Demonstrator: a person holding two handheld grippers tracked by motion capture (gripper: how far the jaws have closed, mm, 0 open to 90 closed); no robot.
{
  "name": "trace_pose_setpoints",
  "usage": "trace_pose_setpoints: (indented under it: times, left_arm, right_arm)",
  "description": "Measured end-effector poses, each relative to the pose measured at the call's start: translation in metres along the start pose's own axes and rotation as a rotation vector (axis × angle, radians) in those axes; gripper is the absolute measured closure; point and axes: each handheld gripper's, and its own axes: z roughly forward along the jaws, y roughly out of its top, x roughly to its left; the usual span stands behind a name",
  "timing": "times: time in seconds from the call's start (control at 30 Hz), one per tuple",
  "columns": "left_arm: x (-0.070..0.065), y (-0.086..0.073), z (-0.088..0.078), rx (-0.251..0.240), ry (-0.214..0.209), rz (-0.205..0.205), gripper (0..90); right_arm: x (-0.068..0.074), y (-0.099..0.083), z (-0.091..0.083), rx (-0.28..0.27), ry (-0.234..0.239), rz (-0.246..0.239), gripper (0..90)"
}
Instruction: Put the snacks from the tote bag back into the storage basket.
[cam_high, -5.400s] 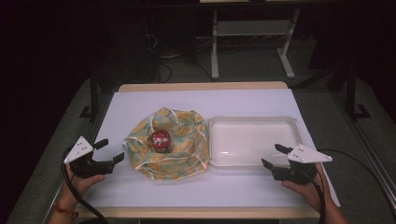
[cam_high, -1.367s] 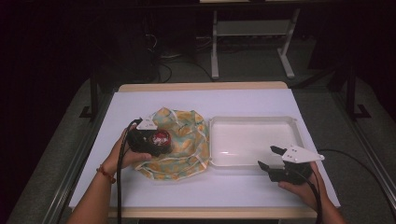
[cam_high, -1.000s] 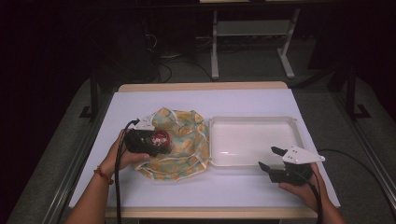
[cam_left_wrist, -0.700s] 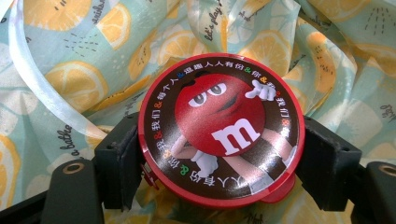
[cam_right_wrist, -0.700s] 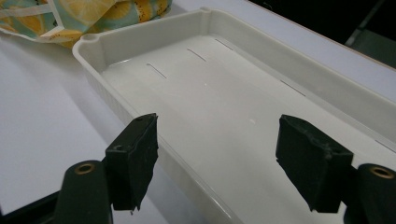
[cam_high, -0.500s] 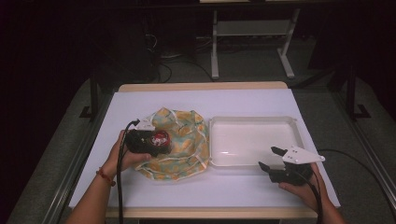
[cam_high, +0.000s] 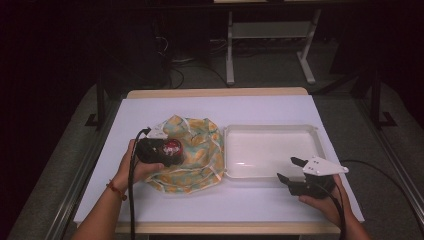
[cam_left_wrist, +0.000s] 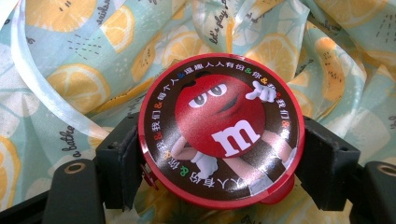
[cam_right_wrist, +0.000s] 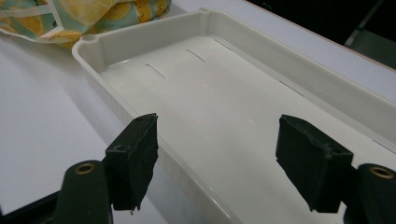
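- resting between the pads of the left gripper (cam_left_wrist: 219, 186), the round red candy tin (cam_left_wrist: 221, 130) sits on the lemon-print cloth (cam_left_wrist: 327, 56); both pads press its rim at nine and three o'clock, so it is pinched.
- on the high view the tin (cam_high: 172, 147) lies at the cloth's (cam_high: 200, 155) ten o'clock.
- compared with the earliest frame, the left gripper (cam_high: 156, 151) has come from the bare table onto the tin; its jaws have narrowed slightly.
- right gripper (cam_high: 295, 172) spread, hovering at the white tray's (cam_high: 272, 131) five o'clock rim.
- tray floor bare; white table (cam_high: 220, 107) open at twelve o'clock.
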Motion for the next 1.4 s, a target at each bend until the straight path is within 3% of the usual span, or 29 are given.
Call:
trace_pose_setpoints:
  times: [0.97,1.4]
  left_arm:
    - [-0.003,0.006,-0.012,-0.042,0.042,-0.004,25.7]
    - [0.0,0.008,-0.026,-0.101,0.06,-0.027,25.7]
  right_arm:
    - [0.0,0.0,0.0,-0.002,-0.002,-0.002,28.8]
    - [-0.001,0.0,0.001,-0.002,-0.001,-0.001,28.8]
